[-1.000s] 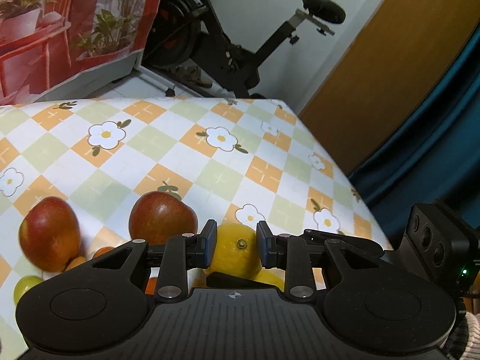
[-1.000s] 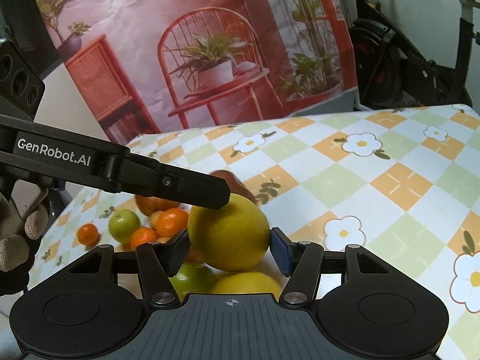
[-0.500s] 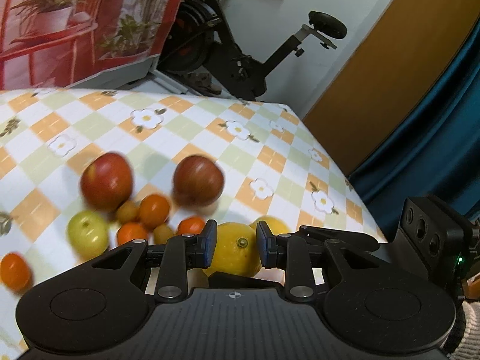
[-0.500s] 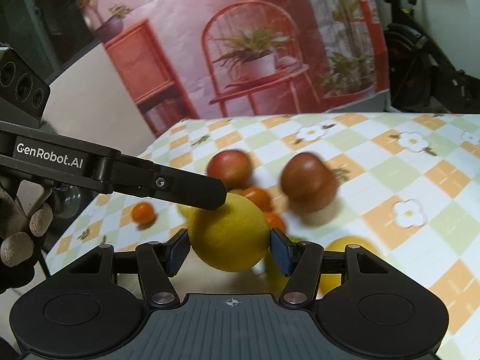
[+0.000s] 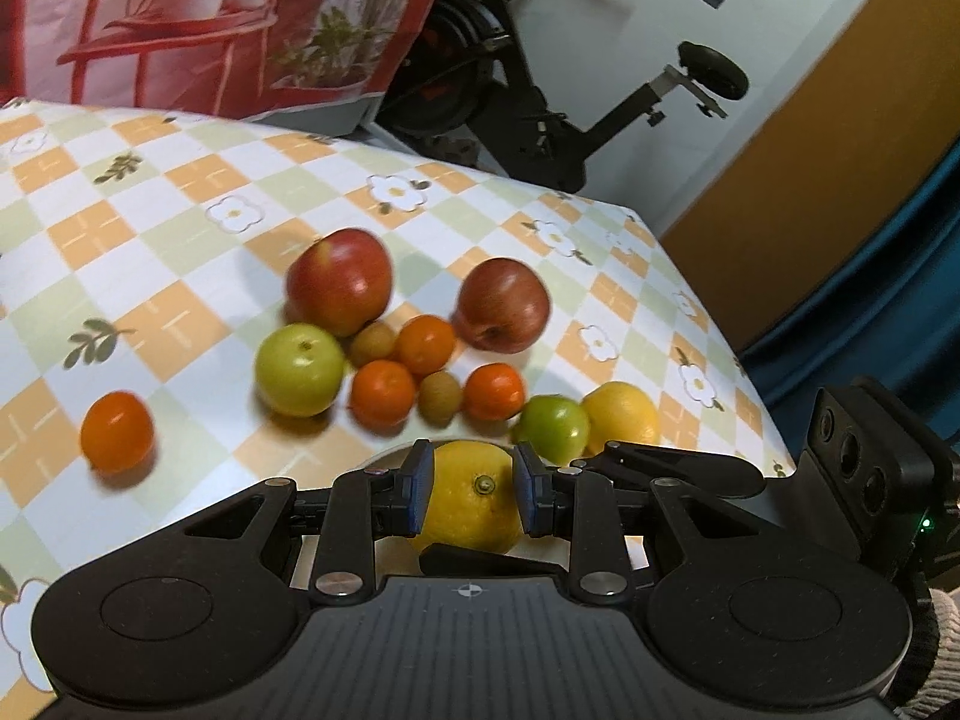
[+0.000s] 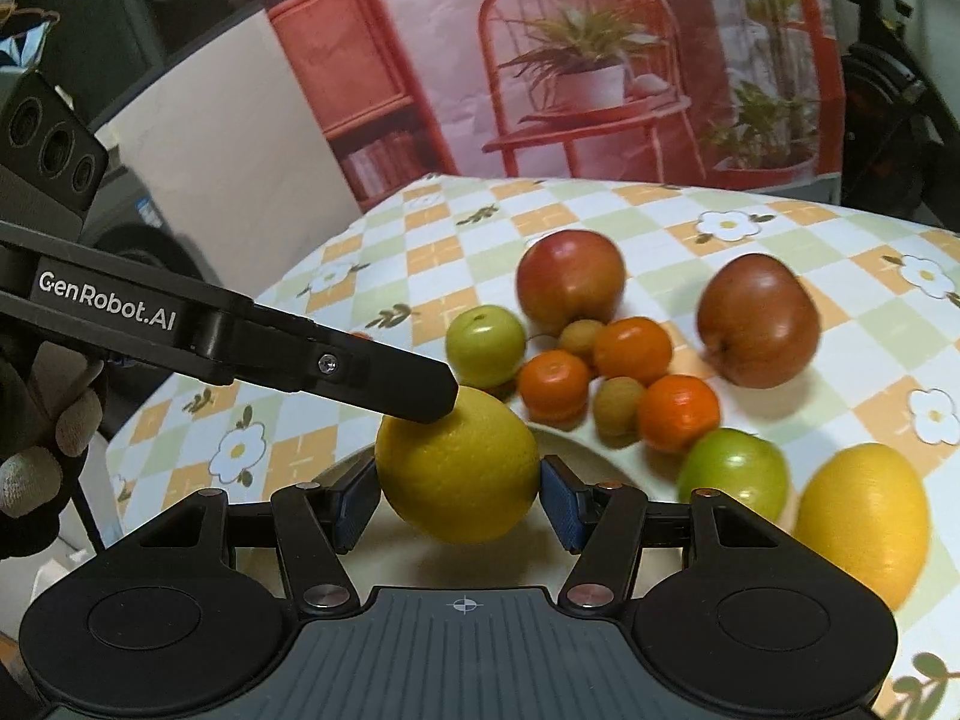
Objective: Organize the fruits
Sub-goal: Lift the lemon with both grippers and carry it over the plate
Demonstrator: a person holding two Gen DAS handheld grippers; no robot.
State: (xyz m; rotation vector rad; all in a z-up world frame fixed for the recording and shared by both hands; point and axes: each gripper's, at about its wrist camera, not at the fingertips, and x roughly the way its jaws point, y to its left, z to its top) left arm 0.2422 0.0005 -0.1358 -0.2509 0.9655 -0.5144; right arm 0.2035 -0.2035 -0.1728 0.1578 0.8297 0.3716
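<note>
Right wrist view: we have both grippers, right [image 6: 459, 495] and left [image 5: 470, 495], clamped on one lemon [image 6: 459, 468] above a plate [image 6: 576, 441]; other fruits lie loose, unsorted.

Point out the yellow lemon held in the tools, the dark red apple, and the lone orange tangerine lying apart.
Round yellow lemon [image 6: 459, 468]: right wrist view, middle of its skin.
Dark red apple [image 6: 757, 321]: right wrist view, centre of its side.
Lone orange tangerine [image 5: 117, 432]: left wrist view, middle of its peel.
</note>
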